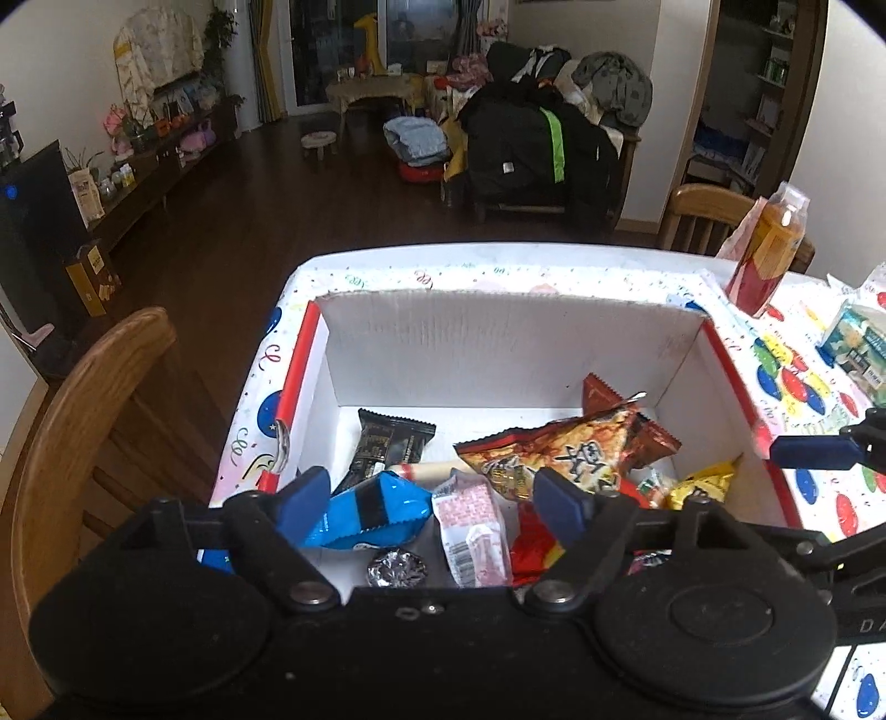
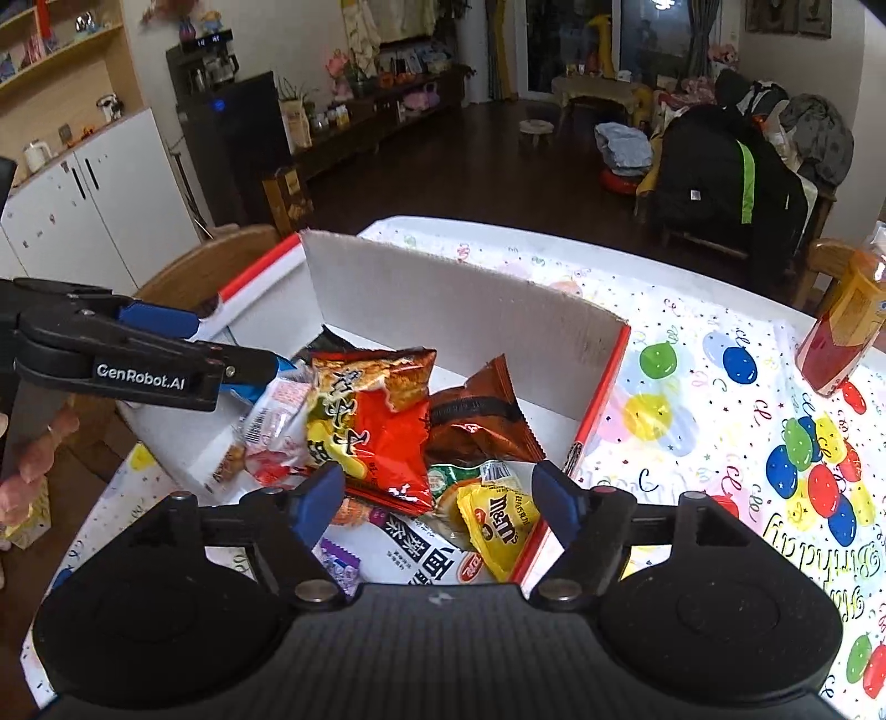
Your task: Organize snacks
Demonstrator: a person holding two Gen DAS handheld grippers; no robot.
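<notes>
While both claws gape empty over the box (image 1: 498,338), only the right wrist shows the M&M's packet (image 2: 501,520)

1. A dark wood floor (image 1: 266,188) runs back to a glass door (image 1: 326,44) with yellow-edged curtains.
2. Left of that door, a long low sideboard (image 2: 382,122) lines the white wall.
3. Right of it, a sofa heaped with dark coats (image 1: 542,149).
4. A small round stool (image 2: 536,128) stands before it.

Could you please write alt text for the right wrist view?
An open gripper hovers over a white cardboard box full of snack packets, including a yellow M&M's bag. The other gripper reaches in from the left.
</notes>
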